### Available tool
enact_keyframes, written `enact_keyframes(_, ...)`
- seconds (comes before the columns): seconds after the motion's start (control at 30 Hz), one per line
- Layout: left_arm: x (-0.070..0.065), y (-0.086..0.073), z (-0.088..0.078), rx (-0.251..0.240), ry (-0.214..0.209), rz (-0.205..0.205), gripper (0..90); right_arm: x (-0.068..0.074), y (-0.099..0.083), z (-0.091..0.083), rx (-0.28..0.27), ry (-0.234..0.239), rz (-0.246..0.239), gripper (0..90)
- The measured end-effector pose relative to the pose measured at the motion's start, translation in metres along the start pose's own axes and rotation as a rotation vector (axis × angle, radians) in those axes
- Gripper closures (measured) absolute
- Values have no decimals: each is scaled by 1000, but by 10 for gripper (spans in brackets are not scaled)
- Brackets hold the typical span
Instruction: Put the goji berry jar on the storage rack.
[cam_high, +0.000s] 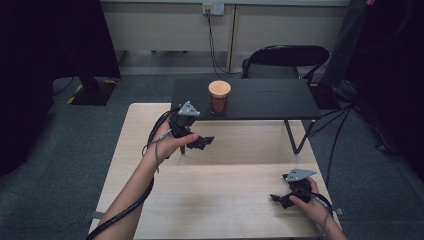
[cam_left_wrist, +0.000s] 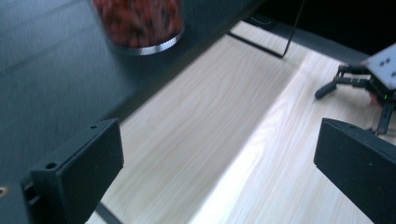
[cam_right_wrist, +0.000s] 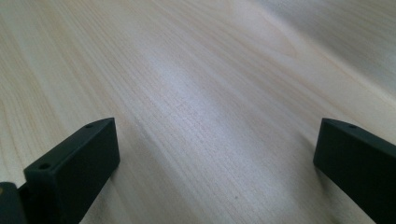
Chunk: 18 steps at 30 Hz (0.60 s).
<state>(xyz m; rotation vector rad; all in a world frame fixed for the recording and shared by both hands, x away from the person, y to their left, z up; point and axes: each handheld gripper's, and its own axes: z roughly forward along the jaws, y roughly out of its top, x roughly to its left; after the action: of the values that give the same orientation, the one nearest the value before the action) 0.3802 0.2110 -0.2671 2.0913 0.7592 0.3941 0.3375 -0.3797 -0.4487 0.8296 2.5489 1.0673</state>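
Clear jar (cam_high: 219, 98), cork-coloured lid, reddish contents, stands upright on the black shelf (cam_high: 265, 98) over the bench (cam_high: 220, 200). Left hand-held gripper (cam_high: 202, 142) nearby, jaws wide, empty. Right hand-held gripper (cam_high: 280, 198) likewise wide, empty.

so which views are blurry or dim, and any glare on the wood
High view: dim, dark corners, yet the jar on the black shelf reads sharply. Left gripper view: jar soft, bright glare band across the table. Right gripper view: pale sheen on the wood, far grain blurred.
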Motion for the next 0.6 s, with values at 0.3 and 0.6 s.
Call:
enact_keyframes(0.3,-7,-31,-5,-1,4,1,9,0,0,0,0,0,0,0)
enact_keyframes(0.6,-14,-59,0,6,3,-10,12,0,0,0,0,0,0,0)
